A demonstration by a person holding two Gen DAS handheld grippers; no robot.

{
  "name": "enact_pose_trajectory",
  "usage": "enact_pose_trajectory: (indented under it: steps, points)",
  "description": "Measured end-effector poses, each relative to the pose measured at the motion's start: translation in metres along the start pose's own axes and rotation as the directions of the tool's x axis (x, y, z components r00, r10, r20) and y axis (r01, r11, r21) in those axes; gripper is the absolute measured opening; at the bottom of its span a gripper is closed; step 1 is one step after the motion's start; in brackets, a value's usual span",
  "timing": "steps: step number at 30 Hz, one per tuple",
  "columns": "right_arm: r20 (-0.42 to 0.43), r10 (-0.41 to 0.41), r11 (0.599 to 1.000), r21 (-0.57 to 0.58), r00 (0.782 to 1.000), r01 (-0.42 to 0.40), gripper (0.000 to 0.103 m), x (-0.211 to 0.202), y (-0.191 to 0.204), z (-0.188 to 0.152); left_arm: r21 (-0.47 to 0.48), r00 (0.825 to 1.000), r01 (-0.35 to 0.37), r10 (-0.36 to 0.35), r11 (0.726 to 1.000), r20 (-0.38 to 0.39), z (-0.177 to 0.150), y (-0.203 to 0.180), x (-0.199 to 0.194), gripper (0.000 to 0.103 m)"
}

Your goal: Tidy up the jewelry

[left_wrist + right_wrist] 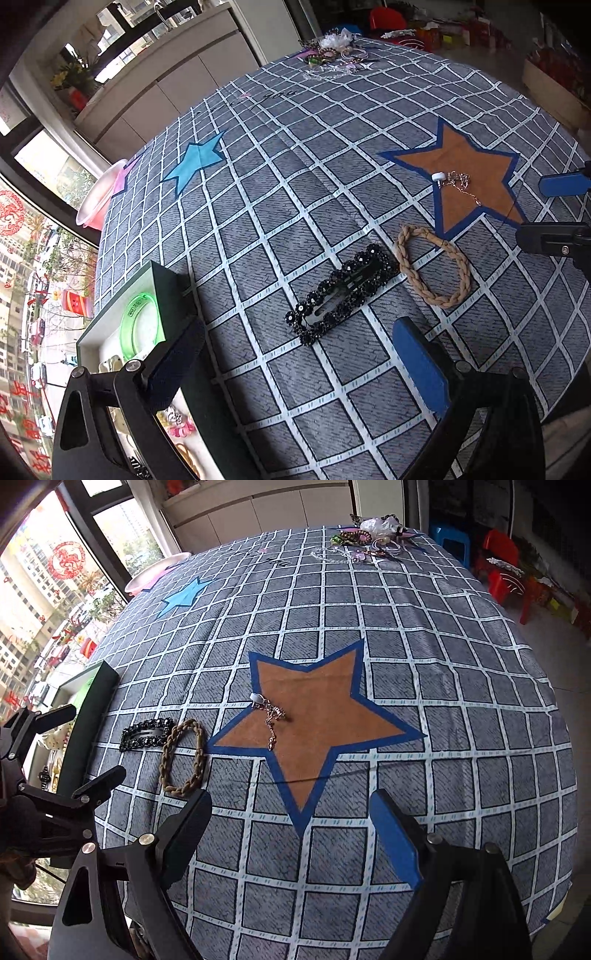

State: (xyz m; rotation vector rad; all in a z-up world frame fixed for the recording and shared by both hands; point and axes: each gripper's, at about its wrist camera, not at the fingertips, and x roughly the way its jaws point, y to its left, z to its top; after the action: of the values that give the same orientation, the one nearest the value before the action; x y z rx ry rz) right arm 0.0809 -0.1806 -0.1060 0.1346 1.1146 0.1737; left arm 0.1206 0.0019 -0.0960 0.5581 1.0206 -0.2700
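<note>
On the checked tablecloth (424, 664), a thin chain necklace (272, 716) lies on the brown star (317, 716), far from both tools. Left of it sit a braided band (432, 264) and a black beaded hair clip (341, 291), touching. The jewelry box (122, 325) stands at the left edge. Left gripper (295, 369) and right gripper (291, 845) both hang wide apart, empty. More jewelry is piled (373, 535) at the far edge.
</note>
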Motion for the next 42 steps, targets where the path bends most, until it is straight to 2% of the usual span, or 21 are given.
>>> enact_pose_trajectory:
  steps: [6,7,12,14,15,18,21,24,27,30,33,35,37,39,42]
  points:
    - [-0.002,-0.031,0.997,-0.069,1.000,0.031,0.088,0.013,0.005,0.011,0.013,0.999,0.026,-0.025,1.000,-0.035,0.009,-0.002,0.017,0.103]
    - [-0.003,-0.033,0.996,-0.080,0.999,0.032,0.087,0.015,0.006,0.012,0.014,0.999,0.027,-0.027,1.000,-0.040,0.009,-0.003,0.019,0.100]
    - [-0.003,-0.063,0.990,-0.129,0.998,0.062,0.079,0.027,0.013,0.019,-0.024,0.998,0.046,-0.047,0.999,-0.043,0.018,0.001,0.024,0.100]
    - [0.011,-0.091,0.984,-0.152,0.996,0.091,0.075,0.029,0.017,0.022,-0.050,0.997,0.064,-0.066,0.997,-0.044,0.021,0.002,0.026,0.096]
    - [0.014,-0.094,0.983,-0.160,0.995,0.095,0.073,0.030,0.019,0.024,-0.063,0.996,0.079,-0.082,0.995,-0.044,0.021,0.002,0.026,0.090]
    - [0.023,-0.097,0.980,-0.173,0.995,0.099,0.071,0.032,0.022,0.029,-0.065,0.996,0.076,-0.078,0.995,-0.038,0.022,-0.001,0.023,0.087]
    - [0.033,-0.103,0.976,-0.189,0.994,0.107,0.068,0.036,0.026,0.033,-0.059,0.993,0.107,-0.109,0.993,-0.032,0.023,-0.008,0.019,0.071]
    - [0.044,-0.103,0.970,-0.215,0.994,0.110,0.063,0.038,0.031,0.035,-0.050,0.995,0.098,-0.100,0.994,-0.030,0.021,-0.012,0.015,0.071]
    - [0.043,-0.098,0.969,-0.224,0.994,0.105,0.059,0.039,0.035,0.037,-0.077,0.988,0.147,-0.151,0.986,-0.041,0.019,-0.010,0.014,0.059]
    - [0.044,-0.095,0.967,-0.234,0.994,0.103,0.058,0.040,0.038,0.037,-0.079,0.987,0.150,-0.153,0.986,-0.043,0.016,-0.011,0.012,0.056]
    - [0.043,-0.089,0.967,-0.236,0.995,0.097,0.051,0.040,0.040,0.038,-0.069,0.988,0.147,-0.150,0.987,-0.034,0.014,-0.016,0.009,0.048]
    - [0.044,-0.086,0.965,-0.244,0.995,0.095,0.043,0.039,0.042,0.036,-0.064,0.991,0.129,-0.132,0.989,-0.037,0.012,-0.018,0.008,0.048]
    - [0.044,-0.086,0.965,-0.247,0.995,0.094,0.028,0.038,0.044,0.035,-0.080,0.991,0.125,-0.128,0.989,-0.035,0.011,-0.018,0.007,0.048]
    - [0.045,-0.088,0.965,-0.243,0.995,0.097,0.016,0.038,0.045,0.035,-0.115,0.991,0.127,-0.132,0.985,-0.034,0.010,-0.015,0.007,0.048]
    - [0.052,-0.098,0.964,-0.243,0.994,0.108,0.017,0.036,0.045,0.034,-0.177,0.990,0.125,-0.133,0.976,-0.035,0.006,-0.009,0.005,0.048]
